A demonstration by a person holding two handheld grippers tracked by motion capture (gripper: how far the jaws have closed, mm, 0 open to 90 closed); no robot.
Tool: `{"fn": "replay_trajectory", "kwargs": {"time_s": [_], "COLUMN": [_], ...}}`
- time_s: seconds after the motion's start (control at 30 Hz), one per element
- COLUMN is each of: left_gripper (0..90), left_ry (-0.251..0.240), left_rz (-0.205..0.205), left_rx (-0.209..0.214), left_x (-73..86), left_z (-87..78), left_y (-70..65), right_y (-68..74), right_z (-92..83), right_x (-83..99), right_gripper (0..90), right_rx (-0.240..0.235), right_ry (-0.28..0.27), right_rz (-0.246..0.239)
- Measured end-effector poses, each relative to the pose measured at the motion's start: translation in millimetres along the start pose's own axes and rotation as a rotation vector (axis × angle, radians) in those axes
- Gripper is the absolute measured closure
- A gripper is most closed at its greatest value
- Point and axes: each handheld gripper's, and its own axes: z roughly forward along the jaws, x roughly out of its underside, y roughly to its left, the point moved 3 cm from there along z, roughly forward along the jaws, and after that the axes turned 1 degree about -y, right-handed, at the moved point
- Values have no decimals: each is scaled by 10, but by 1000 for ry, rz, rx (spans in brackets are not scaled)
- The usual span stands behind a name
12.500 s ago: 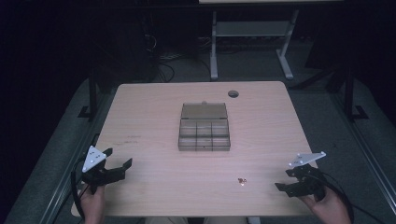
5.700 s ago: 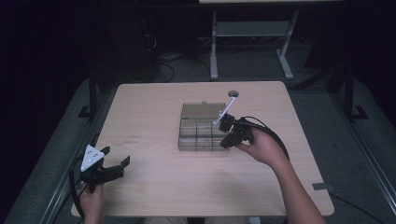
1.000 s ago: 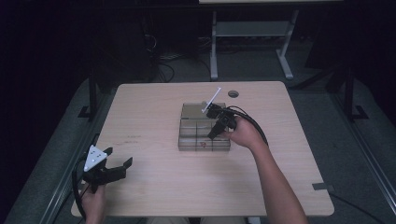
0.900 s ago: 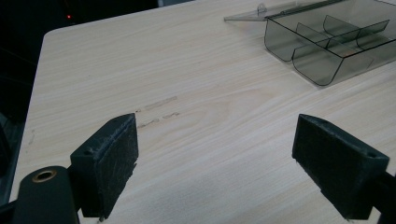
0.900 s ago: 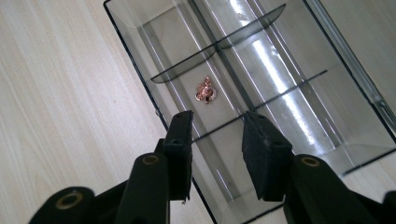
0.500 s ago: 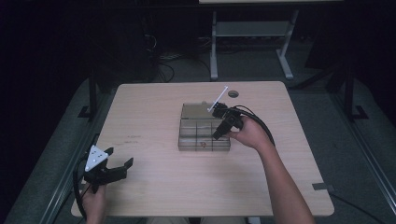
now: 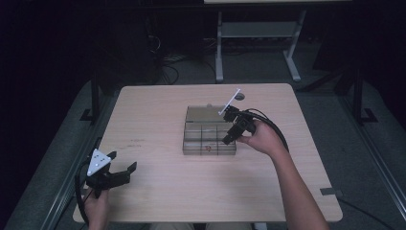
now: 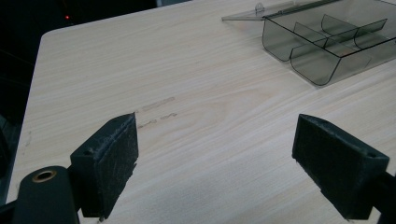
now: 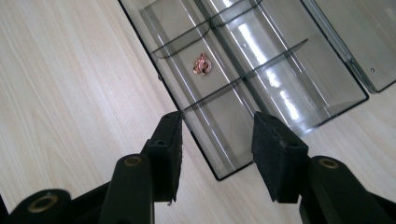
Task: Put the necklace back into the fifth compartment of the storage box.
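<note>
copper trinket (image 9: 202, 64) lies in a middle compartment of the organizer box (image 9: 299, 119). my right gripper (image 9: 217, 140) hovers over the box's near corner, jaws parted, empty. left gripper (image 8: 224, 154) rests wide apart. i'd lift straight up, avoiding the 2 dividers.

Two black two-jaw grippers, left gripper (image 7: 125, 171), right gripper (image 7: 229, 139), grey three-cornered plates on top, black trailing cables, brass-ringed screw holes, bare forearms
</note>
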Motion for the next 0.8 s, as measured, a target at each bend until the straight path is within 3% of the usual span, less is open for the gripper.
{"fn": "replay_trajectory", "kwargs": {"time_s": [0.8], "left_gripper": [142], "left_ry": [1], "left_rz": [-1], "left_rx": [4], "left_x": [5], "left_z": [11], "left_y": [-8], "right_y": [-38], "right_z": [-227], "right_x": [358], "right_gripper": [482], "right_rx": [25], "right_ry": [-29], "right_rz": [40]}}
